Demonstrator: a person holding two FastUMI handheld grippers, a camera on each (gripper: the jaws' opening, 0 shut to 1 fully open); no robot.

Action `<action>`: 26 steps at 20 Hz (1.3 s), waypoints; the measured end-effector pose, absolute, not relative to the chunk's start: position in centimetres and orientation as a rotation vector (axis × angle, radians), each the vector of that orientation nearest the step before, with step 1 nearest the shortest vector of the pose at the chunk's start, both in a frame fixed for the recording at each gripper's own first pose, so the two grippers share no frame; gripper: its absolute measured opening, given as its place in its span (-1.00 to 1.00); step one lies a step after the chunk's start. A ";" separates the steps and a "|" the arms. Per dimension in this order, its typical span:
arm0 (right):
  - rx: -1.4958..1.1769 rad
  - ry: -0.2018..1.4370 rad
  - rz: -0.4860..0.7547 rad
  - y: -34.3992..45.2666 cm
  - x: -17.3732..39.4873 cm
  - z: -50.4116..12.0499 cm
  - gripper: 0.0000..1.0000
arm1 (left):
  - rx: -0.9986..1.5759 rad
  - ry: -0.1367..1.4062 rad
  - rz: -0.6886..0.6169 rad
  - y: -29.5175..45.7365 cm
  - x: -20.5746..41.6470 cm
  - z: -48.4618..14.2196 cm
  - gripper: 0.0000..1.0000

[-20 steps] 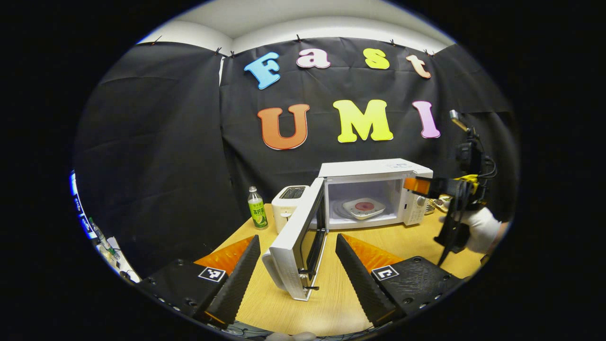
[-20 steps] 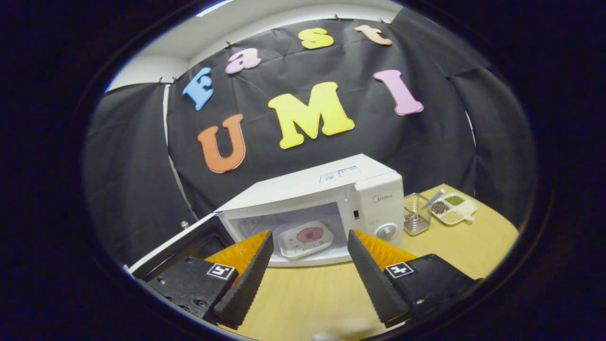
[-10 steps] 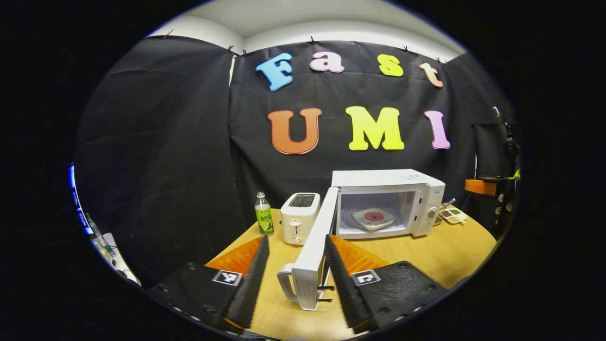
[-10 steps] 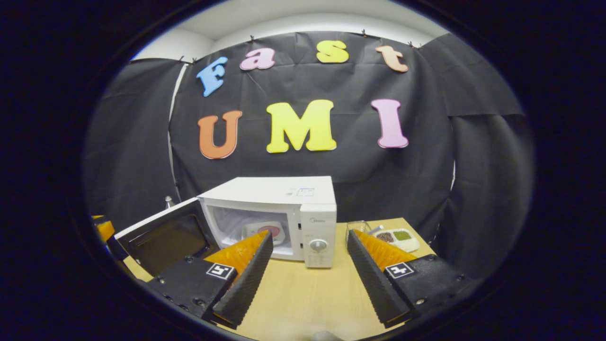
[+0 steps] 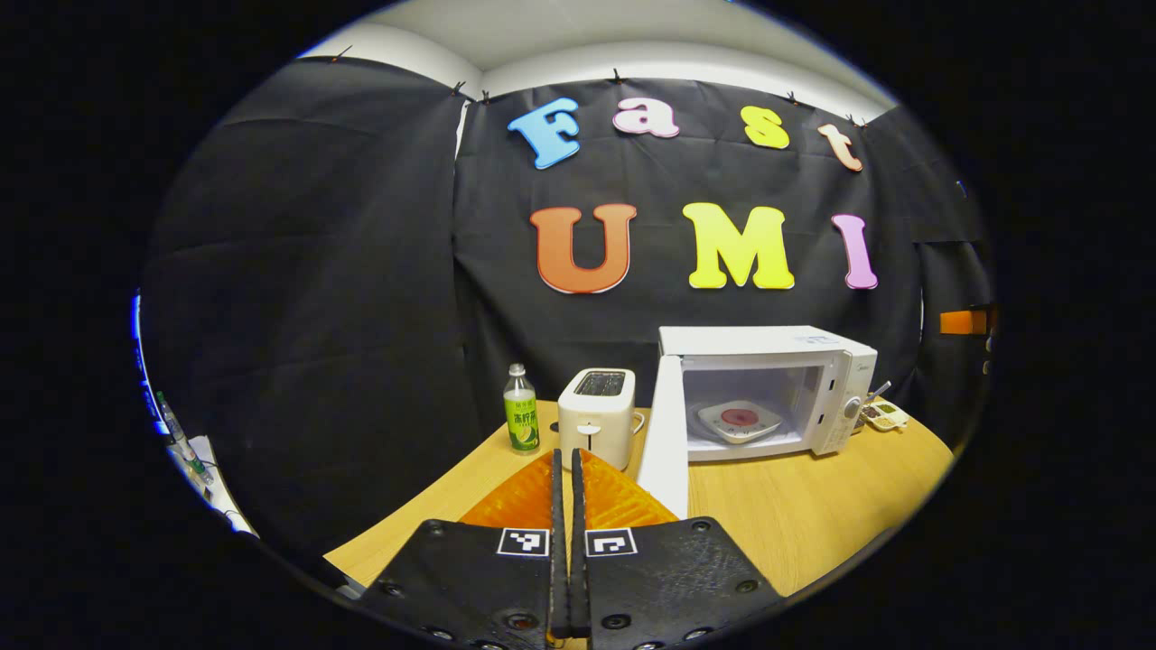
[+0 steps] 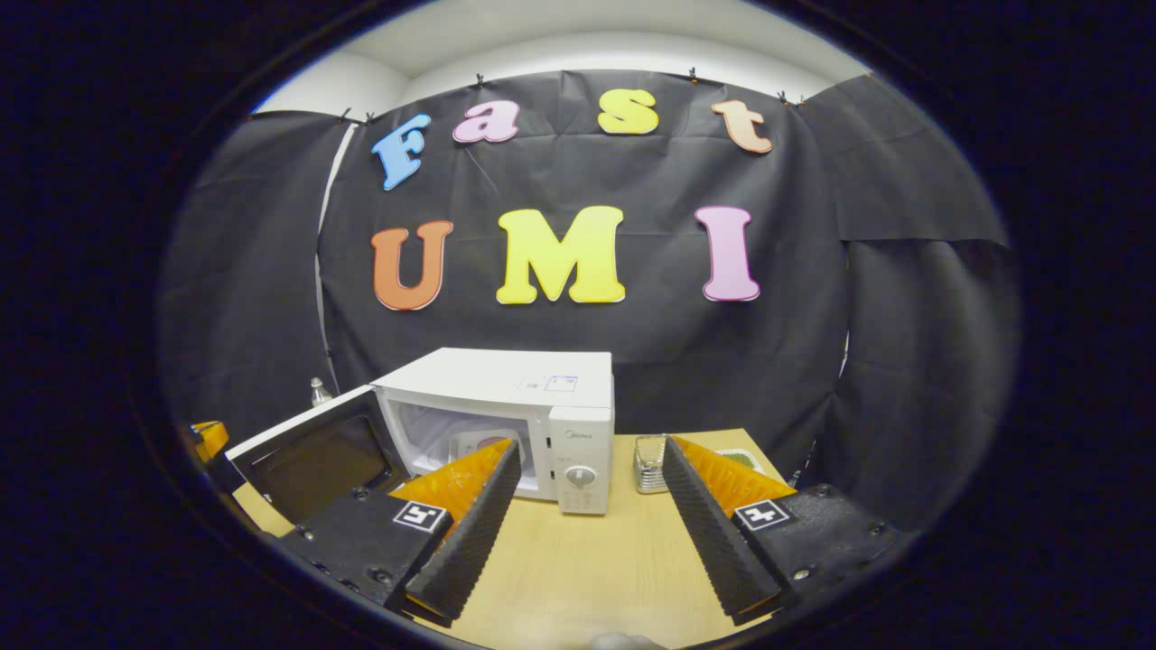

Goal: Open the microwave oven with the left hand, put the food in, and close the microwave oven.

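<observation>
microwave (image 5: 768,388) door (image 5: 666,447) open, just right of closed left claw (image 5: 564,492)

A white toaster (image 5: 595,417) was set on the wooden table (image 5: 813,506), with a green-labelled bottle (image 5: 519,420) just beside it at nine o'clock. A divided tray (image 5: 883,414) was seen at the table's three o'clock edge. A clear container (image 6: 647,463) was placed near it.

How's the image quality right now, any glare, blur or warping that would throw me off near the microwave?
Left gripper view: sharp, evenly lit, no glare on the microwave; fisheye bows the table edge. Right gripper view: also crisp; the open door window looks dark, the plate inside is dim.
</observation>
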State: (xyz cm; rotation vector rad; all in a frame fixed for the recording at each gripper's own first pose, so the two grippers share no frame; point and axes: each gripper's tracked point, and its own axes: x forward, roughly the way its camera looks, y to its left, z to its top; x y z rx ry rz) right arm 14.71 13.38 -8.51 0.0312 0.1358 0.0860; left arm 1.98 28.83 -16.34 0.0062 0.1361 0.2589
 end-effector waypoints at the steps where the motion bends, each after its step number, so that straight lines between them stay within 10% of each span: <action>1: 0.029 0.139 0.086 13.4 14.5 -8.3 0.83 | 0.016 0.138 0.261 29.3 2.2 -16.7 -1.00; 26: 0.083 0.133 0.032 9.4 14.8 -5.2 1.00 | 0.076 0.140 -0.035 13.5 6.9 -20.6 -1.00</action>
